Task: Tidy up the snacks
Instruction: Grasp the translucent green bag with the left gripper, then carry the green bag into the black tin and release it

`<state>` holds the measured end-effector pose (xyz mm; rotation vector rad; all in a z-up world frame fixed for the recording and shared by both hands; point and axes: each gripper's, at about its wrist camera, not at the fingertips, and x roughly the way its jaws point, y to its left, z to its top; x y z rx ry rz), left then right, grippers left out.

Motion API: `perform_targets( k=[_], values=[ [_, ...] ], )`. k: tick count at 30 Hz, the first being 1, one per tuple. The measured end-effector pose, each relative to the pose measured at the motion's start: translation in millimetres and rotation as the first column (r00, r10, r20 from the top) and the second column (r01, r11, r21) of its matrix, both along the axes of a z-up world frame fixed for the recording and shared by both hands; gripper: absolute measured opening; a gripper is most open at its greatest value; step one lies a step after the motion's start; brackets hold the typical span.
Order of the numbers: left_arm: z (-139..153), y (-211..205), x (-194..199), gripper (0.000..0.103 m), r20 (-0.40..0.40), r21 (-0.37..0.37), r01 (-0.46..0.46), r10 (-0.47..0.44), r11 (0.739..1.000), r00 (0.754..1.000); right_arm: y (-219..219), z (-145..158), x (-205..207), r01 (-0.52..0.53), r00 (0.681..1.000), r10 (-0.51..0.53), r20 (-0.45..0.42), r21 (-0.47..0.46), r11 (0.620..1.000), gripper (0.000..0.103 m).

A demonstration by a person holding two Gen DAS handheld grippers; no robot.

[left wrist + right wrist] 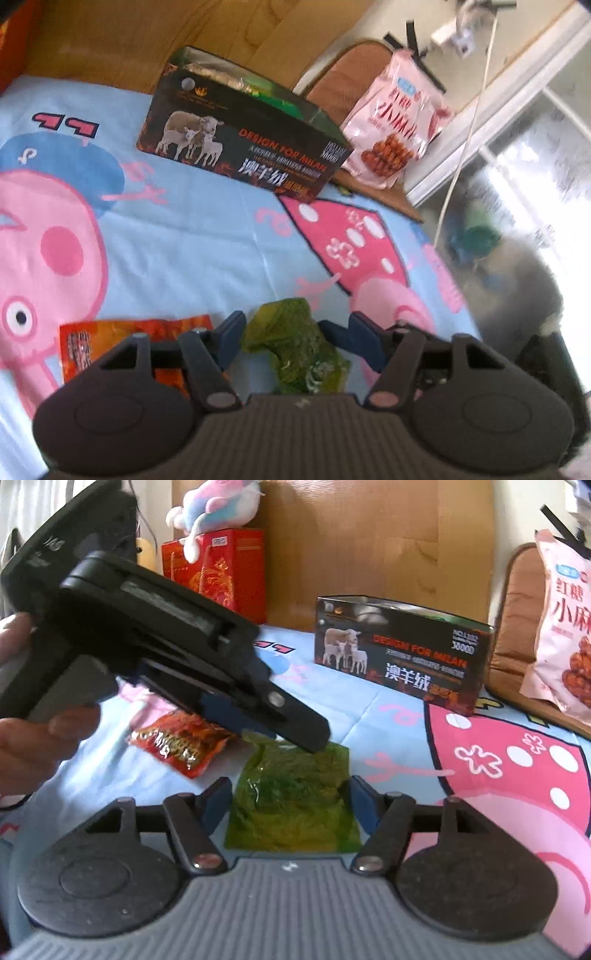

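Jaws parted around crinkly green packet [295, 805].

A translucent green packet [295, 794] lay between the blue-padded fingers of the black right gripper [291, 805]. To its left sat a red-orange packet [181, 742]. Beneath them spread a light blue sheet [184, 229] printed with pink cartoon pigs. Ahead stood a black box [402, 653] with white sheep and orange lettering, and farther right a pink bag [561, 627].
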<state>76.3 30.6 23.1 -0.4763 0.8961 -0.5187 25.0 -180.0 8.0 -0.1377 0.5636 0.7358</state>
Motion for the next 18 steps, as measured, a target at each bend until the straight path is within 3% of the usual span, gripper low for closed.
perform_targets(
  k=[3, 6, 9, 14, 18],
  values=[
    [1.5, 1.5, -3.9, 0.060, 0.009, -0.040, -0.003, 0.003, 0.999, 1.000, -4.4, -1.1, 0.6, 0.005, 1.000, -0.005, 0.006, 0.002, 1.000, 0.067],
    [-3.8, -3.2, -5.4, 0.060, 0.008, -0.010, -0.012, 0.012, 1.000, 1.000, -4.6, -1.4, -3.0, 0.005, 1.000, -0.005, 0.026, -0.014, 1.000, 0.066],
    [-9.9, -2.9, -4.5, 0.051, -0.014, -0.013, -0.020, 0.020, 1.000, 1.000, -2.3, -1.9, -3.4, 0.003, 0.999, -0.002, 0.040, -0.025, 1.000, 0.062],
    [7.0, -2.0, 4.8, 0.042, 0.023, -0.011, -0.011, 0.011, 1.000, 1.000, -12.1, 0.0, 4.7, 0.027, 0.999, -0.028, 0.021, 0.039, 0.999, 0.061],
    [32.4, -2.6, 20.1, 0.042, 0.096, -0.001, -0.014, 0.014, 1.000, 0.995, -17.4, 13.0, 14.2, 0.042, 0.996, -0.048, 0.074, 0.086, 0.995, 0.061]
  ],
)
